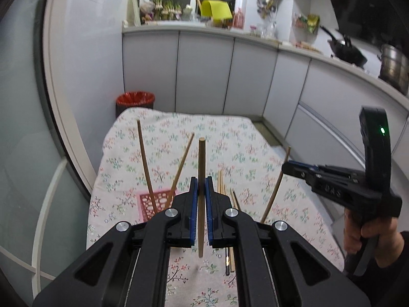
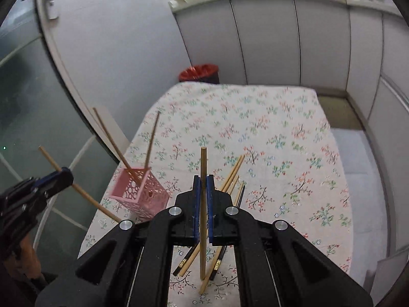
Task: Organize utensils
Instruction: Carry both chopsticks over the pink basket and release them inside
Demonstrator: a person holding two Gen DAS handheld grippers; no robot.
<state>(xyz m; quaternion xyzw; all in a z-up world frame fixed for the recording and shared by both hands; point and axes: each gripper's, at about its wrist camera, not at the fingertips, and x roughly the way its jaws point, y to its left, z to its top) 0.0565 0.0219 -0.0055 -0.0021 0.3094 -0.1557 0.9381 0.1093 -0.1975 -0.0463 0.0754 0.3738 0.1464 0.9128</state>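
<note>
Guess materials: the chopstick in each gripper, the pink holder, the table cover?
Chopstick in left gripper and chopstick in right gripper: likely wood or bamboo, matte tan, no visible shine. Pink holder: probably moulded plastic, uniform colour, cut-out lattice walls. Table cover: looks like printed floral fabric, soft rounded drape at edges.

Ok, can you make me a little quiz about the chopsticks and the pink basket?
1. True or false: each tool grips one wooden chopstick.
2. How many chopsticks stand in the pink basket?
3. Where do the loose chopsticks lie? A) on the floral tablecloth B) in the red bin

Key:
1. True: left tool clamps one chopstick, right tool clamps another chopstick.
2. Two.
3. A, on the floral tablecloth.
</note>
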